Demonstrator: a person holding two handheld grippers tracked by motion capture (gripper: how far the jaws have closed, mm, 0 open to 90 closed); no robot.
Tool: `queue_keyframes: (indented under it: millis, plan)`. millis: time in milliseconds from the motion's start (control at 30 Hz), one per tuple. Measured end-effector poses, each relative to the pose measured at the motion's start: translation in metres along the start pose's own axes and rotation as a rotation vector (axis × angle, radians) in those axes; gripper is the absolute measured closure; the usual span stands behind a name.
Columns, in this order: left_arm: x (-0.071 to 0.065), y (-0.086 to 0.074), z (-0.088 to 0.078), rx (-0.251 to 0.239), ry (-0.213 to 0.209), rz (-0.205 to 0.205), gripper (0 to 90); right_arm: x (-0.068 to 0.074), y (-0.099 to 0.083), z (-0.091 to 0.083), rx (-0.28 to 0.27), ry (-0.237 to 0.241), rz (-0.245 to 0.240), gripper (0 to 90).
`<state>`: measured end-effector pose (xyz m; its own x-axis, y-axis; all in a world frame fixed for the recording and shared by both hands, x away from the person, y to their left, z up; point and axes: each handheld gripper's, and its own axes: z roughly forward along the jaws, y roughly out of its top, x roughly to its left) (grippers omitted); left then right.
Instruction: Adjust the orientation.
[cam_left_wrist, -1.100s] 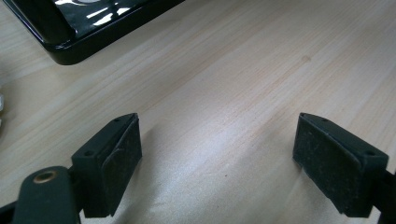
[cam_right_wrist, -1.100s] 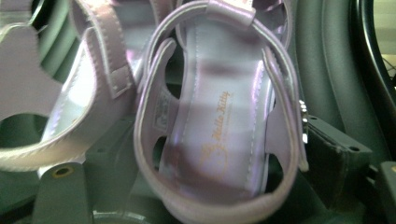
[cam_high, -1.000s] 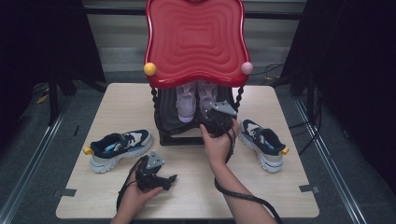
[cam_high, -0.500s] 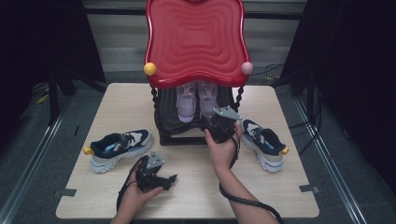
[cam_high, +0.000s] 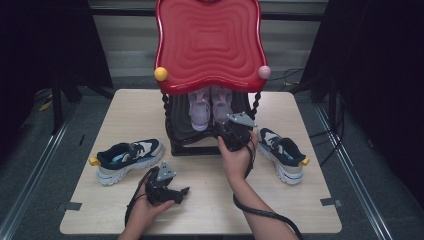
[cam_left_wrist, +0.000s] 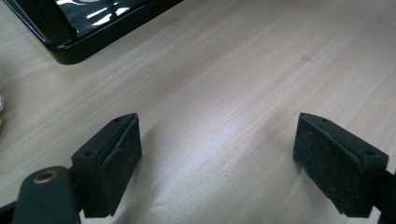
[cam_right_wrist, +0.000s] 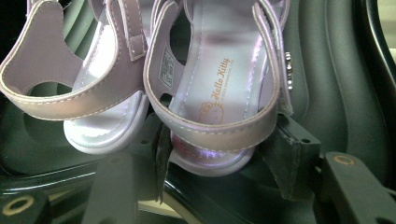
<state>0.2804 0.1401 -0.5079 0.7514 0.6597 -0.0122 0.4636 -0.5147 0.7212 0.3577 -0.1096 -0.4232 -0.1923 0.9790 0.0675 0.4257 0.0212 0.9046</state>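
Sandal (cam_right_wrist: 219, 93), pale lilac with straps, has its heel end between the two jaws of the right claw (cam_right_wrist: 224, 163), which have just been closing and now press its sole from both sides. Just beside it, to that claw's left, its twin sandal (cam_right_wrist: 88, 93) rests on the same black shelf (cam_right_wrist: 336, 84) under a red wavy top (cam_high: 207, 42). Nearer the person, the left claw (cam_left_wrist: 219, 163) lies on the table (cam_left_wrist: 243, 79), jaws wide apart, gripping nothing.

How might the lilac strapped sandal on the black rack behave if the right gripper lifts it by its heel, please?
The lilac strapped sandal is probably light. Its thin heel strap may flex, so it could sag. The glossy sole may slip in the right gripper, whose jaws have just been closing around the heel.
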Motion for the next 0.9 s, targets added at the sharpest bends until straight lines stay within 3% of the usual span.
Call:
queue_keyframes:
  millis: [367,600,900]
  plan:
    - [0.000,0.000,0.000,0.000,0.000,0.000,15.1,0.000,-0.001,0.001,-0.006,0.023,0.009,43.0]
    - [0.000,0.000,0.000,0.000,0.000,0.000,15.1,-0.003,-0.001,0.000,-0.010,0.048,-0.004,32.9]
    - [0.000,0.000,0.000,0.000,0.000,0.000,15.1,-0.011,-0.002,-0.018,-0.009,0.113,-0.023,26.8]
